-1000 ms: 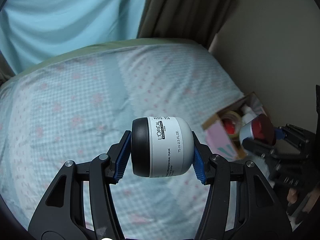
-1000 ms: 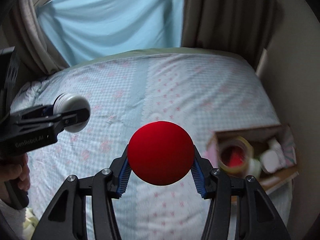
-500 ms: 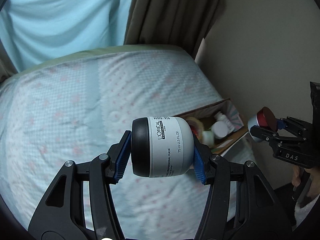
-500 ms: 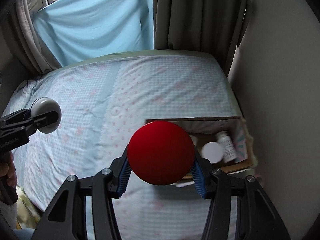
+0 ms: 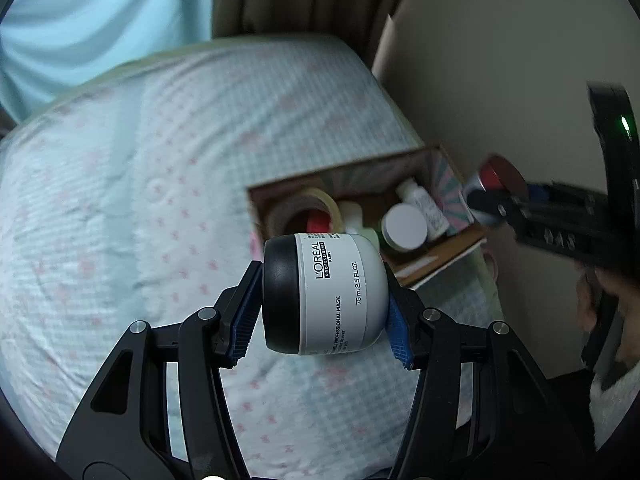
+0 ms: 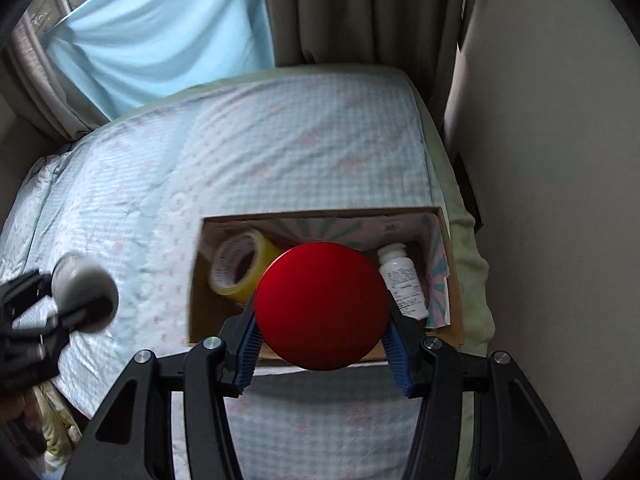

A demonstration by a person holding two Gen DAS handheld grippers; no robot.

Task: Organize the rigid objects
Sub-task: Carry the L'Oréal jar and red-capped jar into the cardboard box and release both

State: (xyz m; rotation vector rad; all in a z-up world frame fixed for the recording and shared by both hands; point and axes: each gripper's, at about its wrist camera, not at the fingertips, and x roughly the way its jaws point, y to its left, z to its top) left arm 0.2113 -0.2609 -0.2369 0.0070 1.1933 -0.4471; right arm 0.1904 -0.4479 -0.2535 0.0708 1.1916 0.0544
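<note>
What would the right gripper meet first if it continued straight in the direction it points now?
Probably the open cardboard box on the bed: the right gripper, shut on a red-lidded jar, aims into it, between the tape roll and white bottle. Depth is unclear.

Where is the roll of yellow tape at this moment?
The roll of yellow tape stands on edge in the left end of the cardboard box on the bed, seen in the right wrist view, left of the red-lidded jar.
</note>
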